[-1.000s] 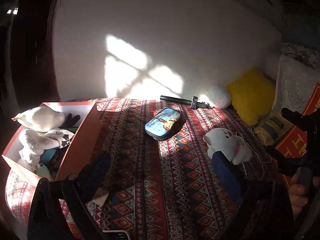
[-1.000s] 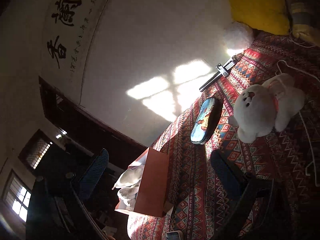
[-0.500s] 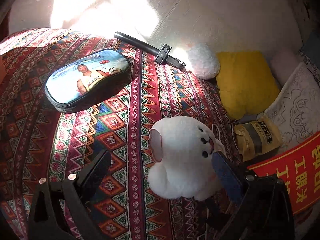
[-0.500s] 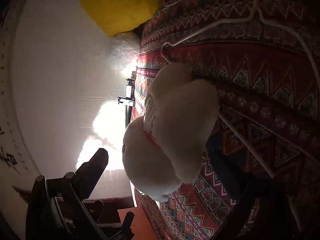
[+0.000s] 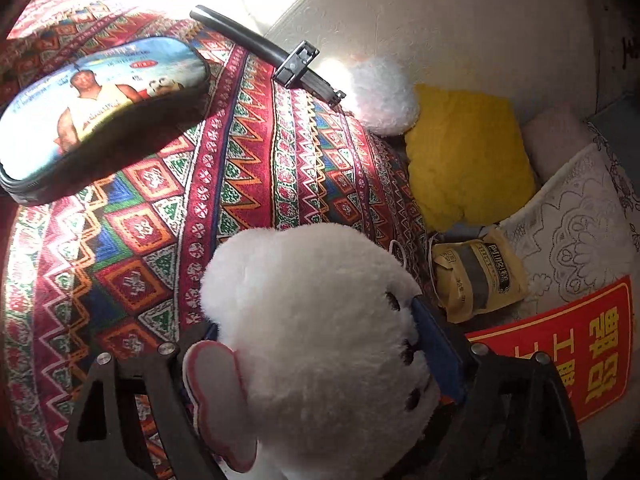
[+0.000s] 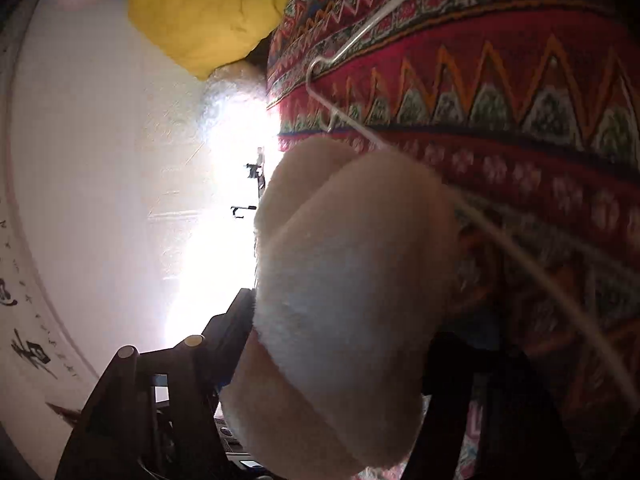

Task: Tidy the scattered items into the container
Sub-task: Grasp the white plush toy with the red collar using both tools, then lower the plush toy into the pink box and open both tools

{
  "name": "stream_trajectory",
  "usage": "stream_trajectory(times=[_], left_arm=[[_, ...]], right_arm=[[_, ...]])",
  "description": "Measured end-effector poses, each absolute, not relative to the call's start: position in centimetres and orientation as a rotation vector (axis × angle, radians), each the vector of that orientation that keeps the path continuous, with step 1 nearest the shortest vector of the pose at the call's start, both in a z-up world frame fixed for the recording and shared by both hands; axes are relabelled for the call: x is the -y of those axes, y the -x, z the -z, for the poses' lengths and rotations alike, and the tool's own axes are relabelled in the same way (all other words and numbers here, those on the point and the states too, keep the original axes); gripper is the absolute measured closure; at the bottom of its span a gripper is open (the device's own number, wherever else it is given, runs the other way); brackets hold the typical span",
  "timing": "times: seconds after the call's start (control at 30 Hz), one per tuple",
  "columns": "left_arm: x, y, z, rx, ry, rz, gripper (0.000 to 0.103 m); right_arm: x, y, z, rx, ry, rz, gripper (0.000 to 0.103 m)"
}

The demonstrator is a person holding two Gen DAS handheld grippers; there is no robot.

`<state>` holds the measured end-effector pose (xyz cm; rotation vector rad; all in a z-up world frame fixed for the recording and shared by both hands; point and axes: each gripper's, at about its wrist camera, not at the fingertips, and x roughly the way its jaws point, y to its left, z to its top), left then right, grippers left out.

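Closest to me on the left wrist view, my left gripper (image 5: 316,344) has the plush (image 5: 320,320) between its fingers, and the jaws are closing. The blue right pad (image 5: 436,348) lies against the toy's face beside the stitched eyes; the left finger is mostly hidden behind the pink-edged ear, so I cannot tell whether that side presses yet. The plush sits on the patterned blanket (image 5: 240,184), head toward me.

On the right wrist view, rolled well over to one side, my right gripper (image 6: 340,344) brackets the same plush (image 6: 352,280) from the other end. Its jaws are closing too. The fur fills the gap and runs up against the left finger (image 6: 232,328); the far finger is in deep shadow, and I cannot tell if it grips. A thin white wire hanger (image 6: 340,92) lies on the blanket (image 6: 520,80) just past the toy, one strand running beside it.

Further out on the left view, a tan packet (image 5: 476,276) lies by a lace pillow (image 5: 572,232) and a red banner (image 5: 560,344). Off to the left is a printed pouch (image 5: 100,96) on the blanket. Beyond that, a black rod (image 5: 264,52) with a clamp, a white fluffy ball (image 5: 384,96) and a yellow cushion (image 5: 464,156) sit against the sunlit wall (image 5: 440,12).
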<state>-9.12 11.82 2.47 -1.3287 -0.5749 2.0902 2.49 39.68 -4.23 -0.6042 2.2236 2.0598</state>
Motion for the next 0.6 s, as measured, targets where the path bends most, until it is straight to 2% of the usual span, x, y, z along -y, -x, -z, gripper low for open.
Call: stream_trajectory(times=[0.13,0.3,0.47,0.53,0.6], left_arm=[[-3.3,4.5,-9.6,0.582,1.188,-2.212,0.016],[11.5,-1.6,-18.8,0.632,0.950,-2.409,0.010],[25.9,-4.6,-25.9,0.694,0.784,-2.619,0.006],[30.9,-4.1,-26.8,0.746,0.789,-2.663,0.006],[34.7,-2.9,-26.1,0.806,0.833,-2.690,0.006]], right_arm=[[-34.5,-2.4,-0.1,-2.326,0.686,-2.271,0.038],[-22.5,-2.6,-10.5,-2.216,0.802,-2.706,0.038],[-7.8,0.4,-21.1,-1.991,0.988,-3.078,0.034],[-2.7,2.6,-23.9,-1.856,1.102,-3.171,0.032],[2.0,5.7,-25.3,-1.637,1.204,-3.251,0.030]])
